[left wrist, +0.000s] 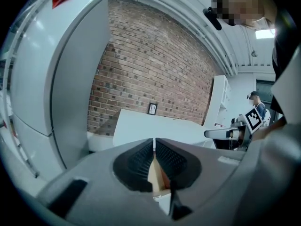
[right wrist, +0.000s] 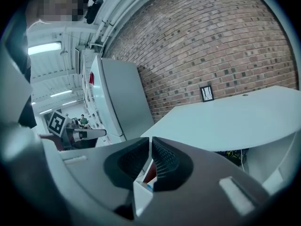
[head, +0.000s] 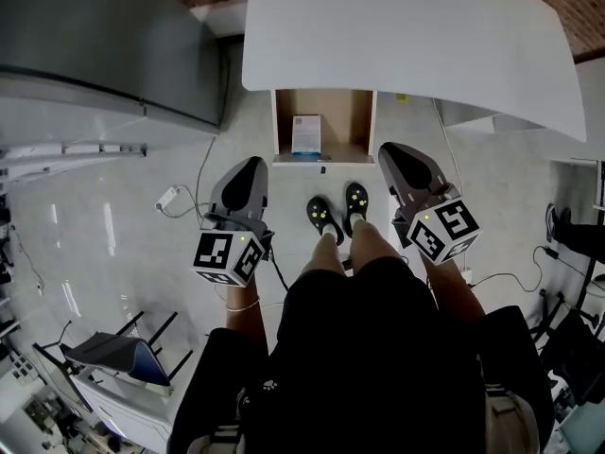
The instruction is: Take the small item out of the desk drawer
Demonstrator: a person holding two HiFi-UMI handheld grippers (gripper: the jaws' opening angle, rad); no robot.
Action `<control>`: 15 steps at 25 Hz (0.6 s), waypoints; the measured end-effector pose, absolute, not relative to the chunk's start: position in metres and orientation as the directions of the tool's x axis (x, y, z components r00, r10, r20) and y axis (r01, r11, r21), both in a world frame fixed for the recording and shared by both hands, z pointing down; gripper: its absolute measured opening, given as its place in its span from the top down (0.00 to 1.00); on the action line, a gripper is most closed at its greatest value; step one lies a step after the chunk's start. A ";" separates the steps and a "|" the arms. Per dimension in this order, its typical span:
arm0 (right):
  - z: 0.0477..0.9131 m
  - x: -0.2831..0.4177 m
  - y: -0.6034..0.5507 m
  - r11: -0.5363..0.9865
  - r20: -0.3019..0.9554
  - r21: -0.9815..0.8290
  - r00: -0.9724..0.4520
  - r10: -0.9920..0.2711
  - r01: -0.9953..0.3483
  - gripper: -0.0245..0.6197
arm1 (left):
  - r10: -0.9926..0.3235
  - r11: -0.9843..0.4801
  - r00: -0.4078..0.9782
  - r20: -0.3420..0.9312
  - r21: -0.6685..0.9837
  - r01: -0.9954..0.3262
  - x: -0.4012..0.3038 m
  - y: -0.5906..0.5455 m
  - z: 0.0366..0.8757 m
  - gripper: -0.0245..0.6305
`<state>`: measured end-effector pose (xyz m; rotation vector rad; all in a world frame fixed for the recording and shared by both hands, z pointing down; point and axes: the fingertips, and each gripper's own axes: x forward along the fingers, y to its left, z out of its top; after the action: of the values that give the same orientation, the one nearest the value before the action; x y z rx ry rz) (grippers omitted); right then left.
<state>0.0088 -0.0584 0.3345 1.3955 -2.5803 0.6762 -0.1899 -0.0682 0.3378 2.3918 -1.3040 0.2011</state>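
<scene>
My left gripper (left wrist: 154,145) has its ribbed jaws drawn together with only a hairline between the tips and nothing in them. The right gripper (right wrist: 150,144) is closed and empty in the same way. I judge both are carried shut simply because neither has reached anything yet. Ahead of both tips, lower down and in the gap between them, the drawer (head: 345,121) stands pulled out from under the white desk (head: 406,36). The small item (head: 305,133), a white and blue flat thing, lies on its floor toward the side nearer my left gripper, well apart from either one. I'd say the open drawer leaves only the reach and pick. From the gripper views I get just a sliver of wood and blue beneath the jaws. What the item is I can't tell, and the desk top hides the drawer's rear.
</scene>
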 end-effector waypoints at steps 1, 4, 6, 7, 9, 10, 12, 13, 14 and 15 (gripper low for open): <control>0.340 0.008 -0.061 0.469 0.325 -0.328 -0.564 -0.759 -0.820 0.94 | -0.771 -0.475 0.551 0.319 0.289 -0.831 -0.190 -0.071 0.343 0.94; 0.358 0.005 -0.068 0.461 0.345 -0.335 -0.562 -0.752 -0.822 0.94 | -0.771 -0.458 0.543 0.331 0.303 -0.836 -0.191 -0.079 0.361 0.94; 0.370 0.003 -0.071 0.455 0.361 -0.336 -0.559 -0.746 -0.825 0.93 | -0.761 -0.455 0.546 0.350 0.312 -0.834 -0.192 -0.082 0.375 0.94; 0.376 0.002 -0.073 0.452 0.370 -0.337 -0.558 -0.743 -0.826 0.93 | -0.754 -0.454 0.549 0.360 0.317 -0.833 -0.192 -0.084 0.382 0.94; 0.387 0.000 -0.077 0.451 0.386 -0.336 -0.558 -0.735 -0.827 0.93 | -0.744 -0.450 0.550 0.379 0.325 -0.832 -0.193 -0.086 0.395 0.94; 0.392 -0.002 -0.078 0.452 0.392 -0.337 -0.560 -0.730 -0.826 0.93 | -0.741 -0.445 0.549 0.388 0.328 -0.833 -0.194 -0.088 0.402 0.93; 0.403 -0.004 -0.082 0.452 0.401 -0.346 -0.565 -0.721 -0.822 0.93 | -0.731 -0.439 0.548 0.407 0.335 -0.834 -0.195 -0.090 0.415 0.93; 0.408 -0.005 -0.083 0.450 0.404 -0.350 -0.566 -0.718 -0.821 0.92 | -0.723 -0.439 0.550 0.418 0.337 -0.833 -0.194 -0.091 0.421 0.93; 0.412 -0.006 -0.085 0.449 0.409 -0.353 -0.567 -0.715 -0.821 0.92 | -0.715 -0.441 0.553 0.428 0.338 -0.831 -0.193 -0.092 0.428 0.93; 0.417 -0.006 -0.086 0.448 0.414 -0.354 -0.567 -0.712 -0.821 0.92 | -0.706 -0.443 0.556 0.439 0.339 -0.830 -0.192 -0.092 0.434 0.93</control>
<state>-0.0065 -0.0861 0.4175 1.3382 -2.4926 0.7817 -0.1918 -0.0924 0.4344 2.2735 -1.2335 0.3162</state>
